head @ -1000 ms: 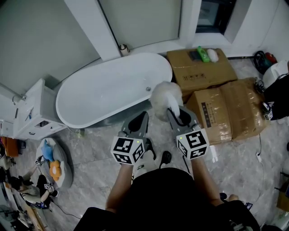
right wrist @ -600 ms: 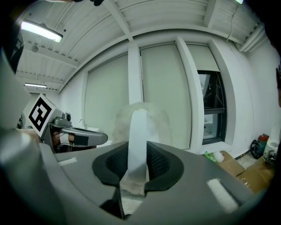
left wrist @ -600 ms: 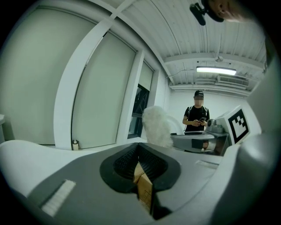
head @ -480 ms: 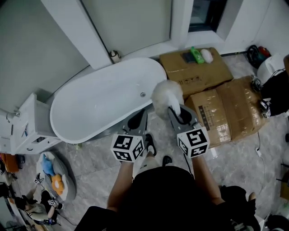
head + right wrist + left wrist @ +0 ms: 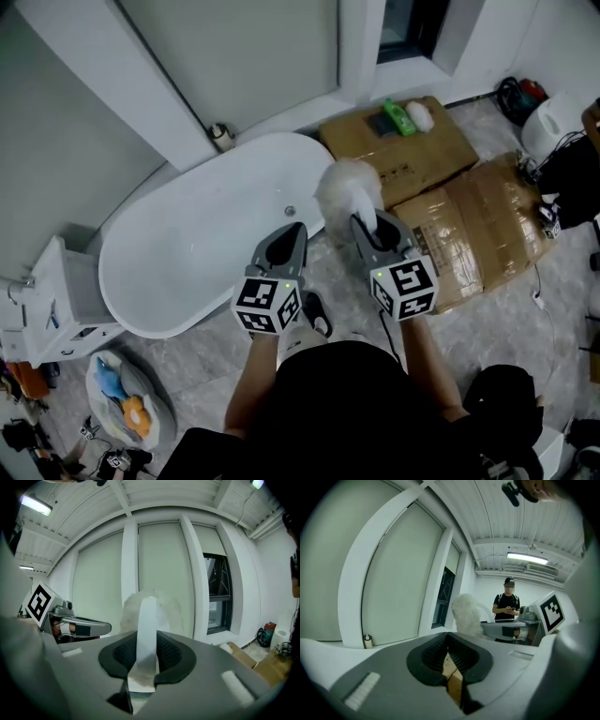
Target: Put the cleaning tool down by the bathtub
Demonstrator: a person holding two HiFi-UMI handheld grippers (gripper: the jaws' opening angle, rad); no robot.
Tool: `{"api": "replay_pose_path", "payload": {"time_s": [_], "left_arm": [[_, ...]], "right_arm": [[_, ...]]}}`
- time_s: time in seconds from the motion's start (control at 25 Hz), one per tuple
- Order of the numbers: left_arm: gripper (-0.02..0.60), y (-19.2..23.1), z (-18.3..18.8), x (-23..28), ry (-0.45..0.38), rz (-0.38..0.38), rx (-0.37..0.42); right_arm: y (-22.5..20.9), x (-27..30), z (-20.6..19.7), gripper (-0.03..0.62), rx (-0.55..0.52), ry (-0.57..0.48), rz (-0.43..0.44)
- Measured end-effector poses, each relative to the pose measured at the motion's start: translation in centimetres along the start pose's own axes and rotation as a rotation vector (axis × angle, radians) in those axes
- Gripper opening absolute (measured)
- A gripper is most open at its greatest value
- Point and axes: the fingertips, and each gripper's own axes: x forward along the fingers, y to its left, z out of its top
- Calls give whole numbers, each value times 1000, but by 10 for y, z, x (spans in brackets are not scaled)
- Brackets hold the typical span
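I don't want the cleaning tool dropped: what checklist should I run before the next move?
1. Grip: right gripper shut on the handle of the cleaning tool: ok.
2. Other hand: left gripper empty, jaws together: ok.
3. Placement: cleaning tool down by the bathtub: not ok, held in the air.
4. Landing spot: floor between bathtub and cardboard box free: cannot tell, tool and grippers cover it.

We look down on a grey marbled tile floor (image 5: 187, 361), where a white bathtub (image 5: 178, 253) stands along a pale panelled wall (image 5: 244, 56). A dark window (image 5: 409, 28) sits towards the wall's right end, above two cardboard boxes (image 5: 487, 225) lying on the floor. A white cabinet (image 5: 47, 309) stands at the tub's left end. A strip light (image 5: 527, 558) glows on the white ribbed ceiling (image 5: 506, 517).
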Motion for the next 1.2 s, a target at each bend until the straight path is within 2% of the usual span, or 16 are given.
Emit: {"api": "replay_pose_path", "payload": {"time_s": [0.28,0.72,1.0,1.2], "left_arm": [[0,30,9,32,8,-73,-9],[0,33,-12,73,96,-182,-11],[0,28,-15,101,133,-197,-18],[0,39,-13,135,144,-171,-23]], "right_arm": [[-9,39,5,91,11,22,-60],[-40,69,-29,91,86,104,-166],[-70,87,-43,91,120,146,-191],[-99,113,-43,91,118,154,-172]]}}
